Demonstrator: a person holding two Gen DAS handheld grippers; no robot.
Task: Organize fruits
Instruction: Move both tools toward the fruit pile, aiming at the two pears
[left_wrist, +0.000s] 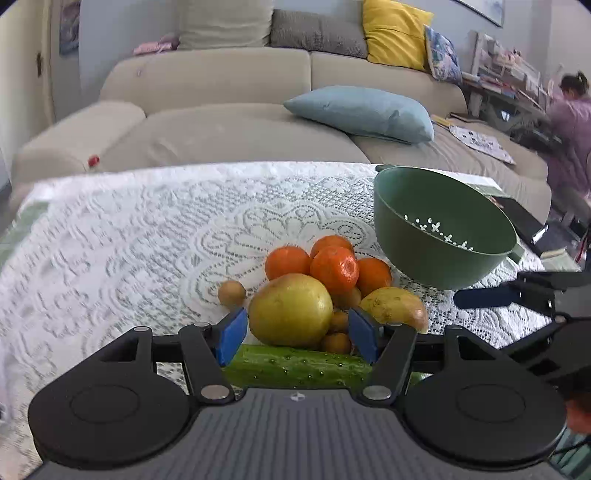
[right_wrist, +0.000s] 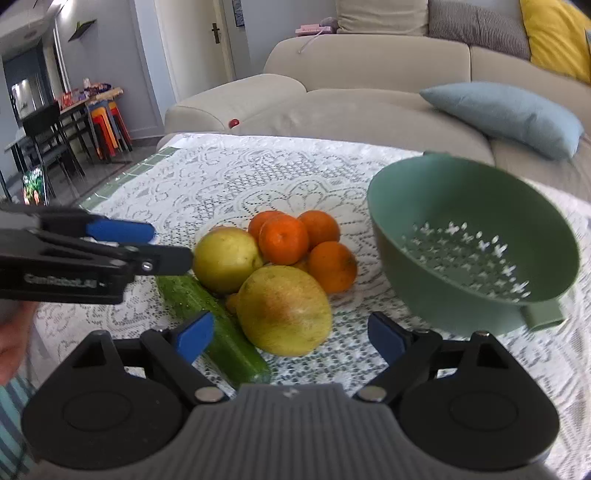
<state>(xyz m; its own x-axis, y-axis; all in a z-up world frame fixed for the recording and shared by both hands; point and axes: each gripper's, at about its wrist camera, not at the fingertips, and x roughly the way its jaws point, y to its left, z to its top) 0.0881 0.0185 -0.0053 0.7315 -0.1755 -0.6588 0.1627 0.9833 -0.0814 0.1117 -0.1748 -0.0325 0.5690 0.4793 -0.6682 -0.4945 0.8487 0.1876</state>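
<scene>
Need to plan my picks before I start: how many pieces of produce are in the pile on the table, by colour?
Orange: 4, the mandarins at the back of the pile.
Yellow-green: 2, the large fruits in front.
Small brown-yellow: at least 4 little round fruits; more may be hidden.
Green: 1 cucumber.
Total: at least 11, none yet in the green colander.

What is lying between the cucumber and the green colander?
In the right wrist view, the fruit pile lies between the cucumber and the green colander: two yellow-green fruits and four oranges.
</scene>
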